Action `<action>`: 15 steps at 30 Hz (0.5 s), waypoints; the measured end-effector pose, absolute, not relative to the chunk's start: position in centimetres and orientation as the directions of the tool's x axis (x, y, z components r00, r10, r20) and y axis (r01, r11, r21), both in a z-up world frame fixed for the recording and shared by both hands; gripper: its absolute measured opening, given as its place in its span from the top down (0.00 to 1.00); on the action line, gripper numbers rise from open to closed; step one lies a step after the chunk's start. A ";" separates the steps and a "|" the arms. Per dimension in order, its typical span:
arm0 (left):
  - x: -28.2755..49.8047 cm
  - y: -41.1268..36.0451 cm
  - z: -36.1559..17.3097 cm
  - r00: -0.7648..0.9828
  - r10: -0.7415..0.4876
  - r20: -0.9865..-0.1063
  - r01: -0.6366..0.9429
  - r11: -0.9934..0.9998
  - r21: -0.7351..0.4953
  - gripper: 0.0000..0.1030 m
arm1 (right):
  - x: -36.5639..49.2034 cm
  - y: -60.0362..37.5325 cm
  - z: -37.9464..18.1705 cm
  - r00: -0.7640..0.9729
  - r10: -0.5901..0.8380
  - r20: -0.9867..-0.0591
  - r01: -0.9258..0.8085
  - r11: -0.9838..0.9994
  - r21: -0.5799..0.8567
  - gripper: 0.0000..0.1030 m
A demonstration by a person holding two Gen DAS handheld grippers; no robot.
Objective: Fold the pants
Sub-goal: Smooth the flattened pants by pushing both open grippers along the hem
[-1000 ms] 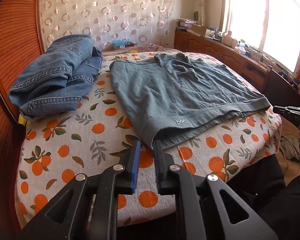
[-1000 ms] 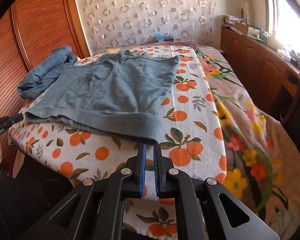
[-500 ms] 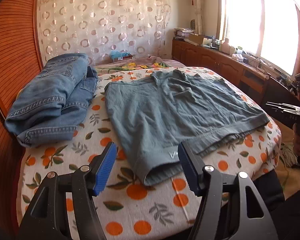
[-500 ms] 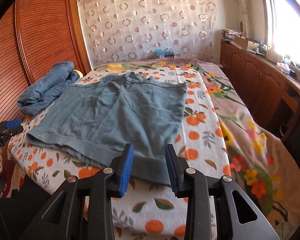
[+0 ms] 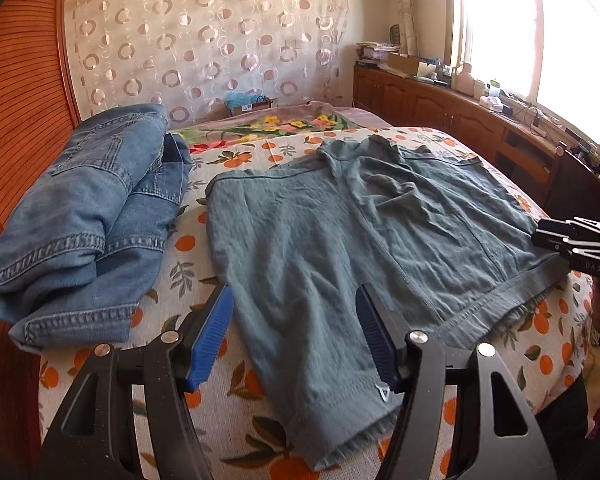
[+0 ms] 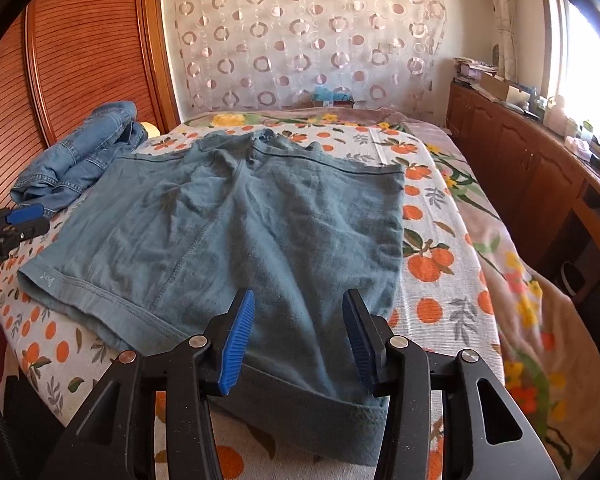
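Teal shorts [image 5: 340, 248] lie flat on orange-print sheet [image 6: 428, 240], under both grippers. Left gripper [image 5: 296, 336] spread wide, nothing pinched. Right gripper [image 6: 298, 336] jaws just been opening, over hem w/ fabric btwn but unpressed.

grey-green shorts [image 5: 340, 248] lie spread flat, lightly wrinkled, on the orange-print sheet, hems at the near edge.

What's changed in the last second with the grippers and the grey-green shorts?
Both grippers advanced over the hem of the grey-green shorts. The left gripper has opened wide; the right gripper has just been opening. Neither holds anything. The shorts and the folded jeans stayed put.
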State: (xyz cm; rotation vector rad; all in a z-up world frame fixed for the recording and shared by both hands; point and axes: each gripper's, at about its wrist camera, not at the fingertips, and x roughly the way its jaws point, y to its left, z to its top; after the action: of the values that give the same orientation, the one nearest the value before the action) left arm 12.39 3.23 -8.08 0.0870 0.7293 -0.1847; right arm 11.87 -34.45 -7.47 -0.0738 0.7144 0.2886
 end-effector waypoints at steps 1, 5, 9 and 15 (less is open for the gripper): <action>12.8 3.2 -8.2 0.728 -0.138 -0.672 0.199 0.980 0.014 0.37 | 12.2 -34.3 -7.9 0.707 0.238 -0.666 -0.288 0.957 0.036 0.54; 13.8 3.3 -9.0 0.709 -0.145 -0.690 0.206 0.979 0.005 0.37 | 12.5 -33.6 -8.5 0.715 0.214 -0.666 -0.291 0.957 -0.004 0.52; 14.1 3.2 -9.6 0.694 -0.162 -0.702 0.225 0.974 -0.003 0.37 | 12.1 -33.1 -8.5 0.727 0.188 -0.660 -0.283 0.958 -0.039 0.51; 14.4 3.1 -10.6 0.674 -0.171 -0.718 0.250 0.968 0.004 0.37 | 11.7 -33.2 -8.7 0.732 0.190 -0.655 -0.282 0.959 -0.036 0.51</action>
State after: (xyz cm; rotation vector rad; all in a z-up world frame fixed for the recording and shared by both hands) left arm 14.39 3.13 -10.59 0.1051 0.7964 -0.2376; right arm 11.68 -33.23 -8.68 -0.1368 0.7042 0.2606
